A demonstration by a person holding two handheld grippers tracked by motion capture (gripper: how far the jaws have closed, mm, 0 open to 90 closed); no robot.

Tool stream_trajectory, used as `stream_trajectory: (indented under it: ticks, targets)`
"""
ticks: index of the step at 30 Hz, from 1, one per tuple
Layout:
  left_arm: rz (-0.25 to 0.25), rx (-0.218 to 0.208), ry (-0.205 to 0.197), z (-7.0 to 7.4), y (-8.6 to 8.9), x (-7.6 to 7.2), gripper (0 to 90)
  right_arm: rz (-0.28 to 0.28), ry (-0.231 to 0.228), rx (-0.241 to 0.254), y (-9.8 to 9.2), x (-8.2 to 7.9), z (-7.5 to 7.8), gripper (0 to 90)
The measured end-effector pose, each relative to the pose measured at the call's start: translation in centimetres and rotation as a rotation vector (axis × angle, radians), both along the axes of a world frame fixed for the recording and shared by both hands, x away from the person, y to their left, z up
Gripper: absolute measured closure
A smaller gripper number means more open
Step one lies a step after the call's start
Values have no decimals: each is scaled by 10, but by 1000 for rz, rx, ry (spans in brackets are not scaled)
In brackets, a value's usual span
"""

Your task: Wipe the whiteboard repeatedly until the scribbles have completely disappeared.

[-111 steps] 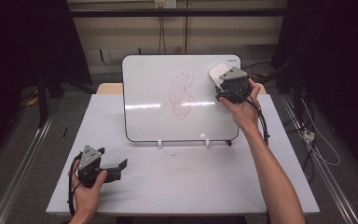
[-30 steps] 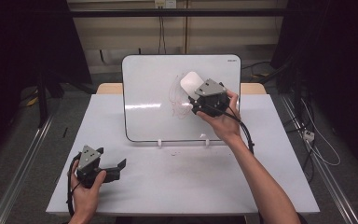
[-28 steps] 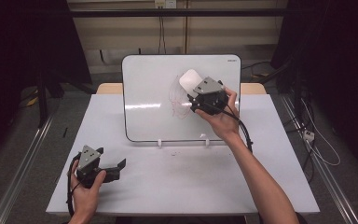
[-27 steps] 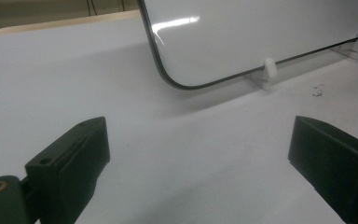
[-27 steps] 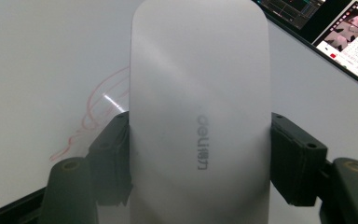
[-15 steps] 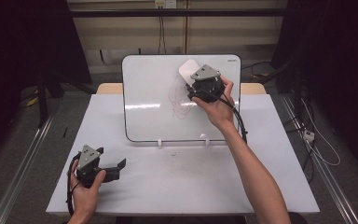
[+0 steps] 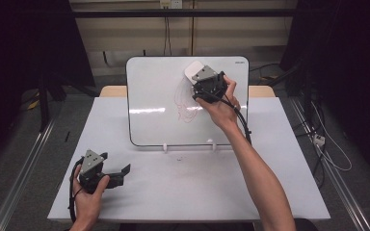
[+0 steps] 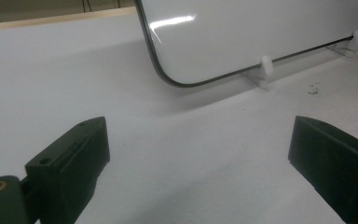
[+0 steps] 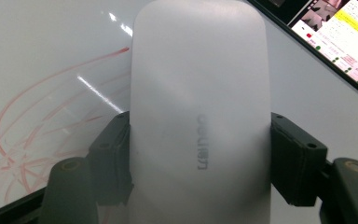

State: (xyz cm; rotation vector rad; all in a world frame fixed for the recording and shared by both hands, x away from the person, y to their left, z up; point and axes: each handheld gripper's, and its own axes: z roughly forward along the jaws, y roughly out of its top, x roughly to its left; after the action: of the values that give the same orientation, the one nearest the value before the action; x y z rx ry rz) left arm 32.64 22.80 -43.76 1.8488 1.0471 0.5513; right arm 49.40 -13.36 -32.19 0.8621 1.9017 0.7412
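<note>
Right hand-held gripper [image 7: 200, 79] raised against the upper right part of the whiteboard [image 7: 159, 106], which stands tilted on two small white feet [image 7: 165, 147] on the surface [image 7: 212, 187]. Its jaws are clamped on a white eraser block [image 9: 198, 112], one jaw on each long side; in the right gripper view the block [image 7: 193, 70] runs forward from between the jaws, faint lettering on its upper face, far end over the board. Whether the underside is pressed to the board cannot be told from that view. Red scribble marks [image 7: 185, 103] sit just below and to the left of this hand-held gripper in the high view; in its own view they lie left of the block [image 9: 37, 126]. Cable trails back from it along the forearm. Left hand-held gripper [image 7: 113, 171] is held low over the near left of the surface, well apart from the board, jaws spread wide with nothing between them. In the left gripper view, bare surface lies between the jaws, and the board's lower corner [image 8: 177, 79] and one foot [image 8: 265, 70] are ahead.
</note>
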Motion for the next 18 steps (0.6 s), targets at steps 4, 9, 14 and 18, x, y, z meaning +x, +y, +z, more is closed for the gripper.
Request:
stream_trajectory:
  ticks: [4,9,14,18]
  targets:
    - [2,2,0,0,0,0,52,-2,-6,-8,1,-1,0,317]
    - [-1,2,2,0,0,0,52,-9,-25,-52,5,-2,-3,316]
    - [3,3,3,-1,0,0,52,8,-18,-79,12,-5,-8,316]
    - [1,3,2,0,-1,-1,52,33,-14,-78,17,-9,-14,316]
